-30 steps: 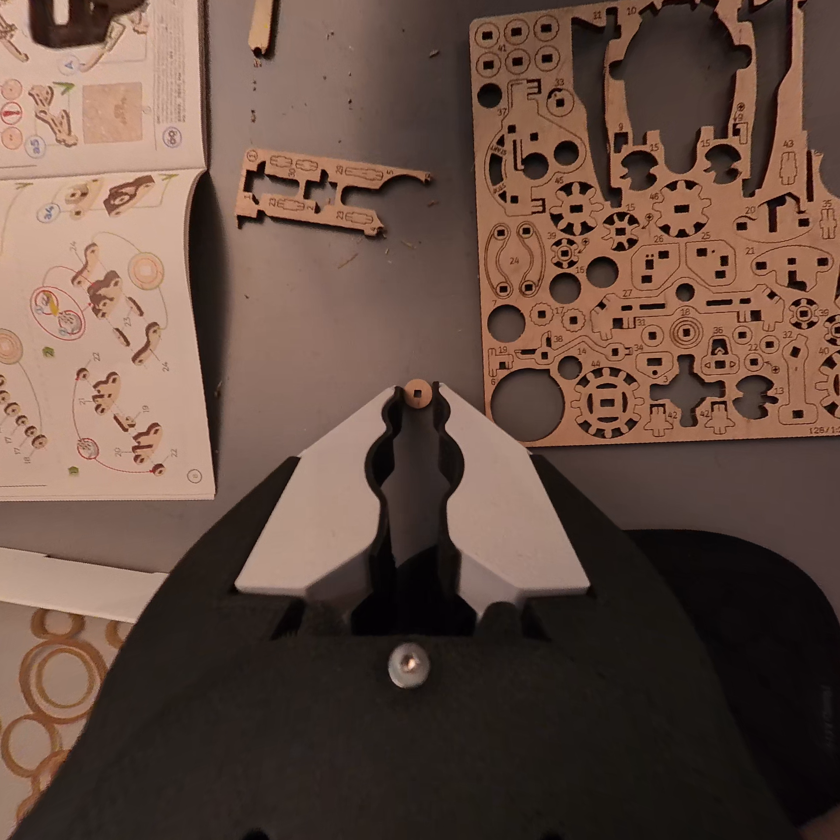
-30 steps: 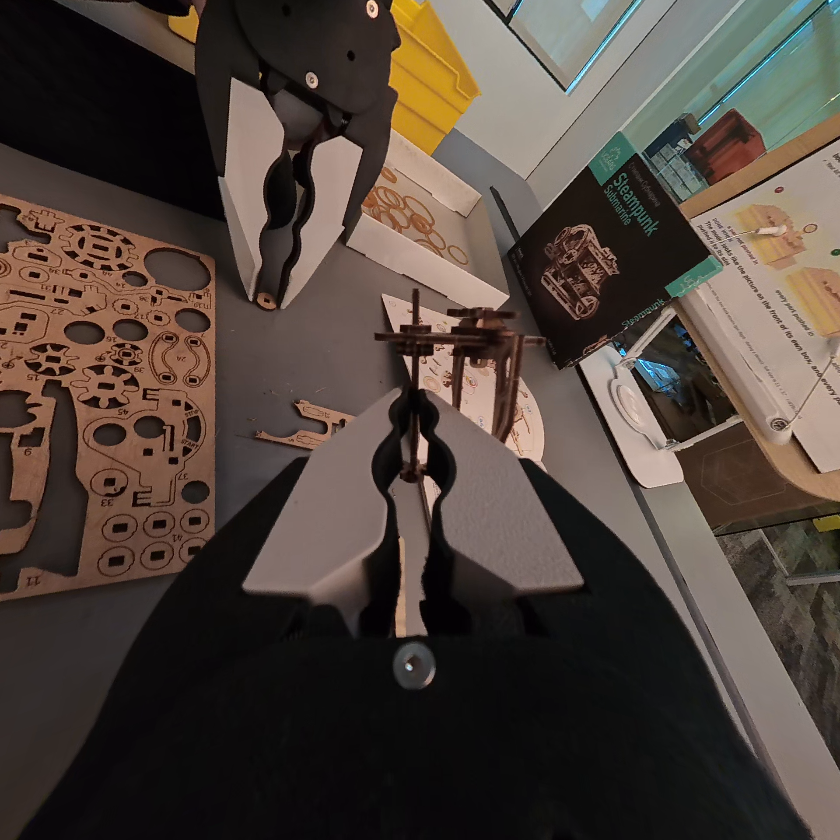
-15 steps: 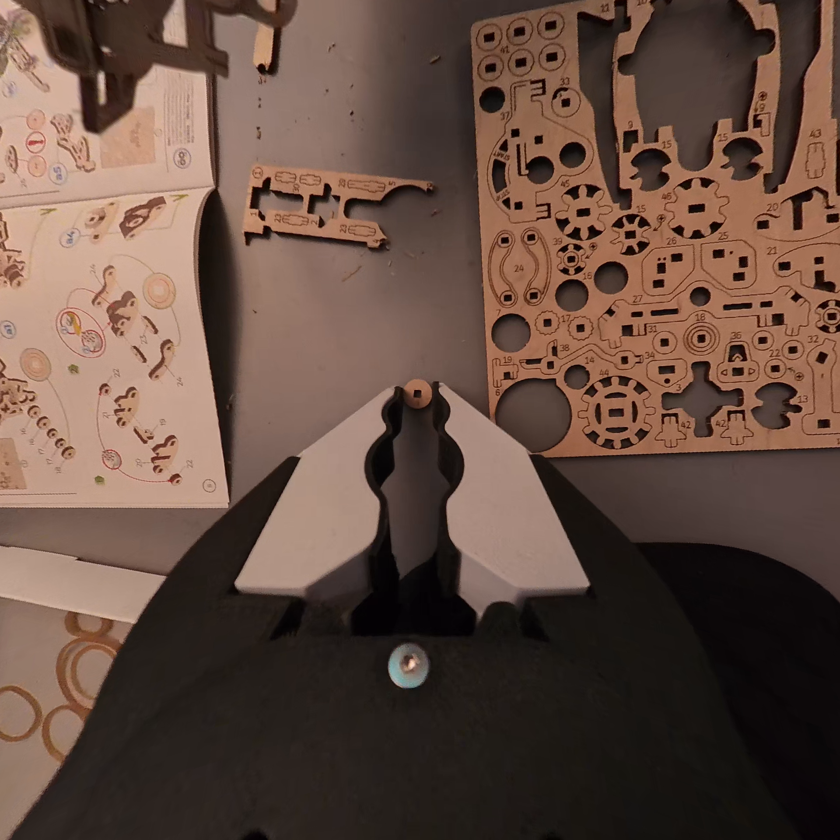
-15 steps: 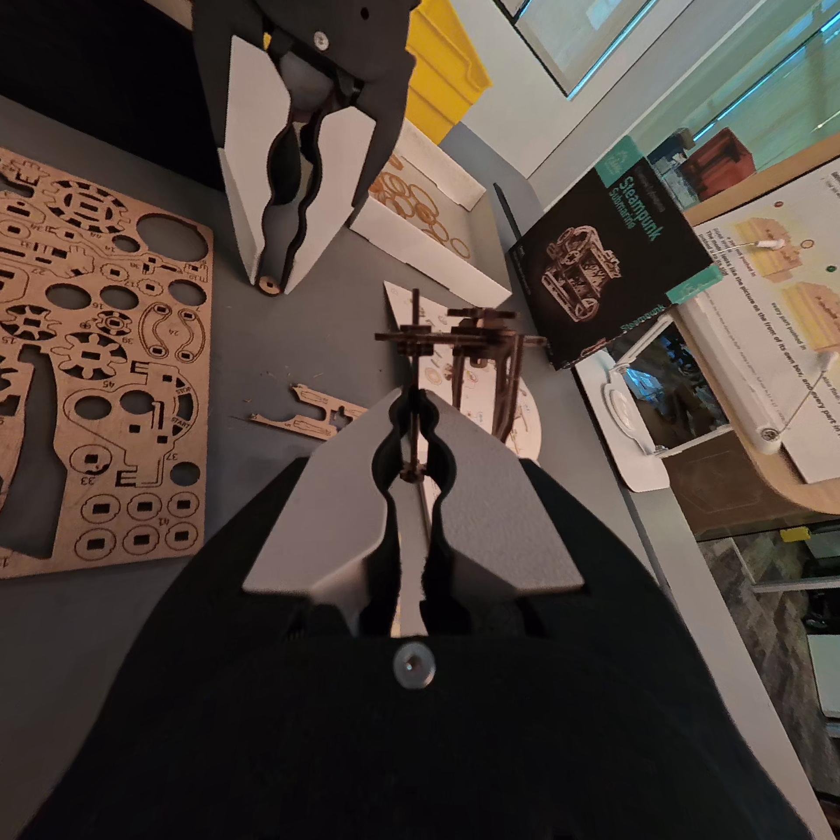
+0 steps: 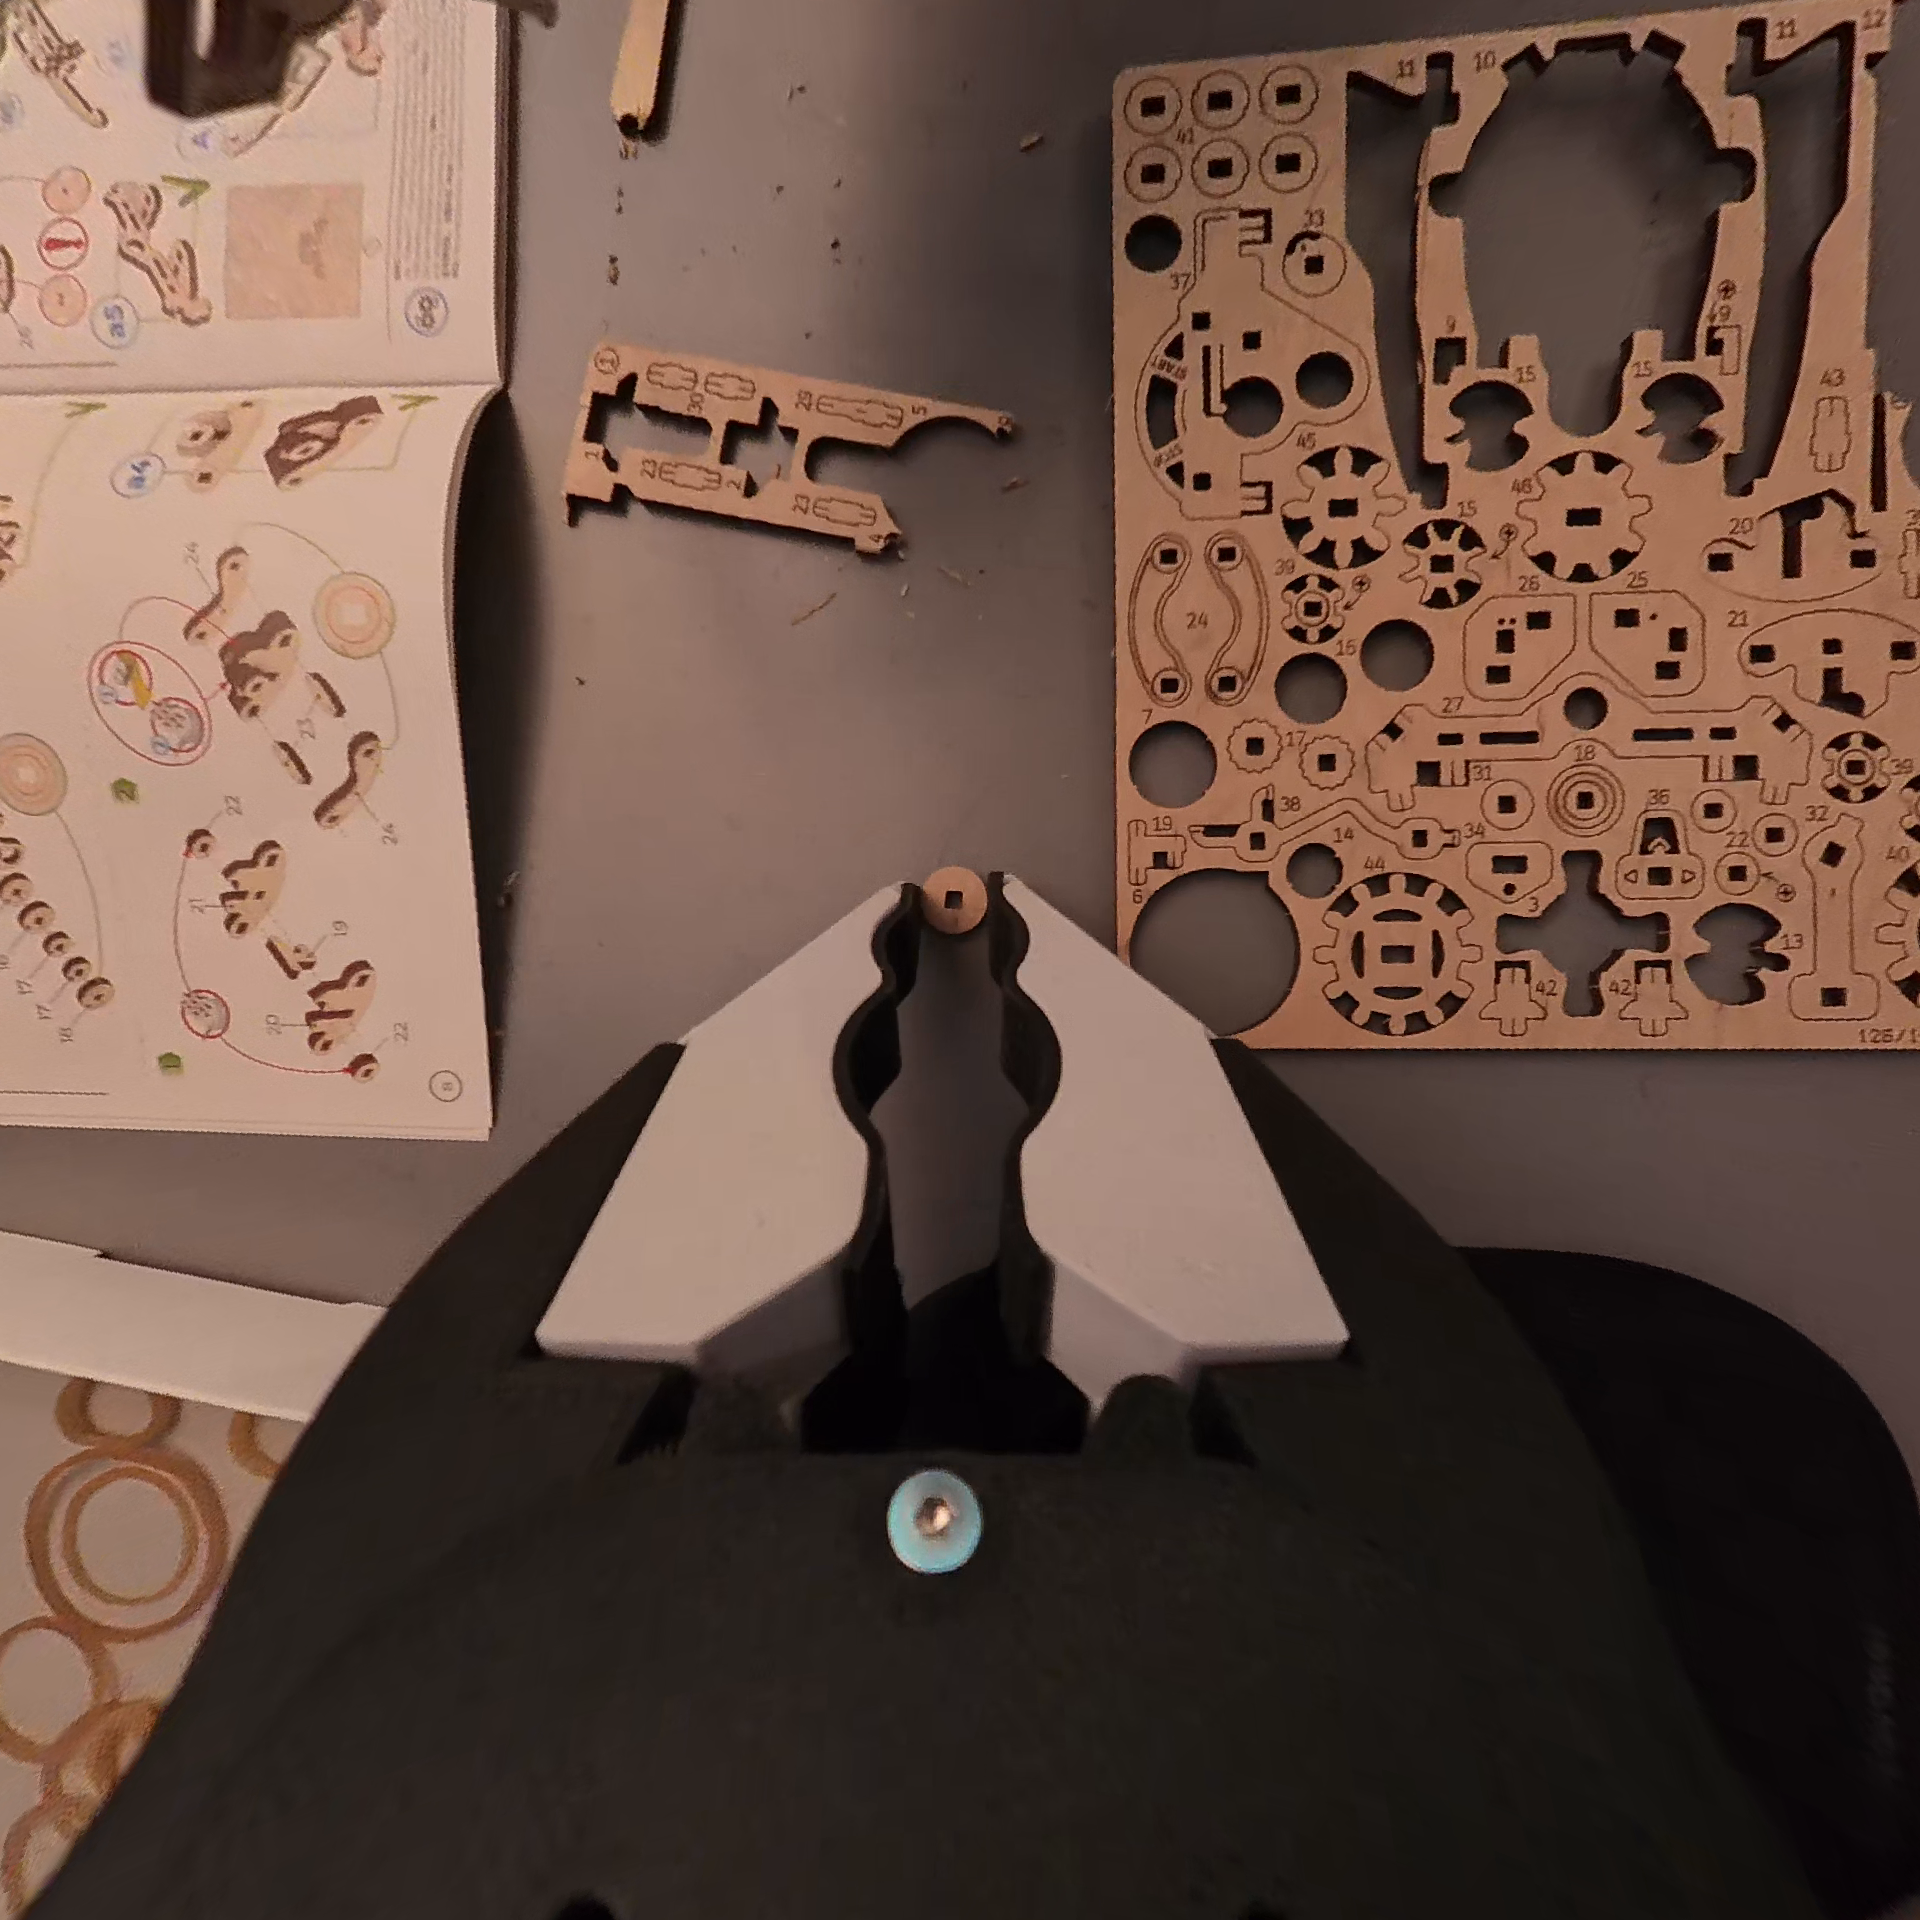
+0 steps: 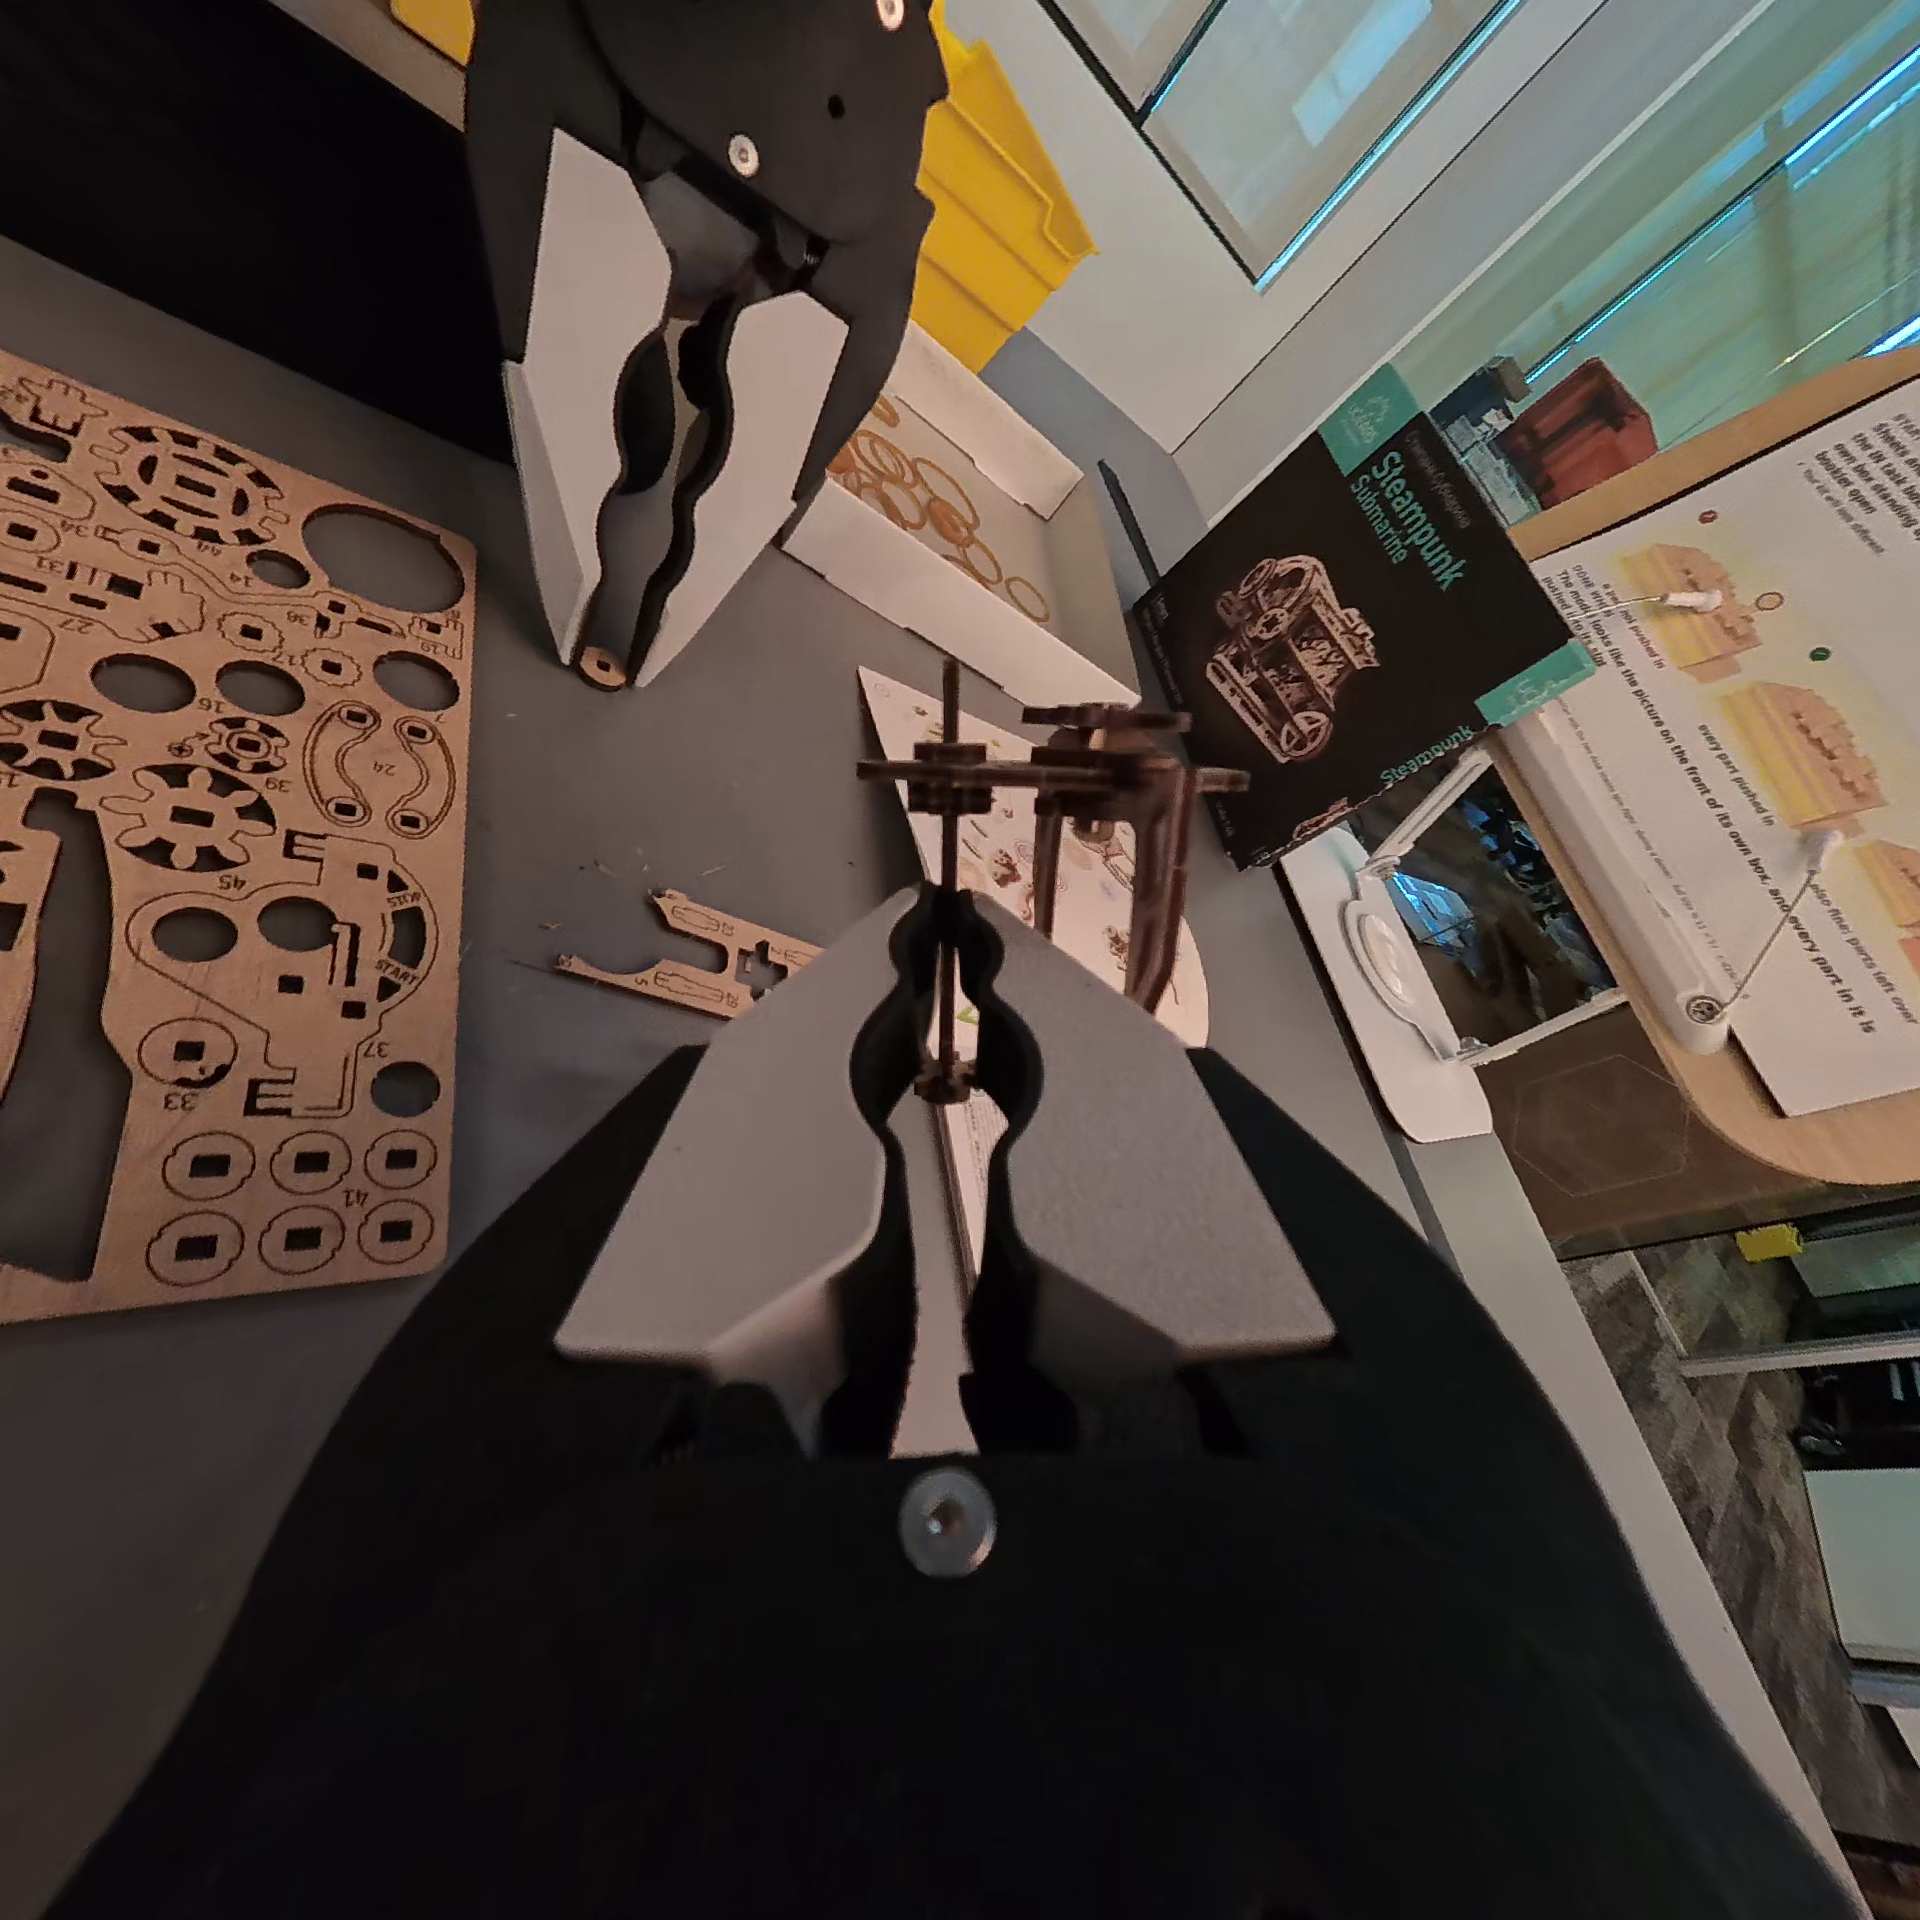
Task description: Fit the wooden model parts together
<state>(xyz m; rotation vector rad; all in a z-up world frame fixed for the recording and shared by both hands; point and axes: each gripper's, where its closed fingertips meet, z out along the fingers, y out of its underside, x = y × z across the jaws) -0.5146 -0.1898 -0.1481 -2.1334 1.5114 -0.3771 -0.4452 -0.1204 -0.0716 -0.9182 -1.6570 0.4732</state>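
Observation:
My left gripper [image 5: 954, 902] is shut on a small round wooden washer [image 5: 954, 900] with a square hole, held above the grey table. It also shows in the right wrist view [image 6: 603, 665], pointing down at the table with the washer [image 6: 603, 665] at its tips. My right gripper [image 6: 943, 914] is shut on the thin shaft of a dark part-built wooden model [image 6: 1049, 774], held in the air. A laser-cut plywood sheet [image 5: 1507, 540] of parts lies at the right. A small broken-off wooden fret [image 5: 769, 457] lies in the middle.
An open instruction booklet [image 5: 239, 623] lies at the left. A white tray with rubber bands [image 6: 956, 520] sits behind it, a yellow bin [image 6: 987, 208] beyond. The dark kit box [image 6: 1351, 644] stands at the right. A wooden stick [image 5: 644, 73] lies at the far edge. One gripper's finger ends stand about 12 cm off the other's. About 7 cm separates my right fingertips from the small broken-off wooden fret [image 5: 769, 457]. My right wrist view [image 6: 751, 979] looks at it from another angle.
My left gripper with the washer has shifted a little over the table. My right gripper has moved the model slightly; the left gripper now looms larger in the right wrist view.

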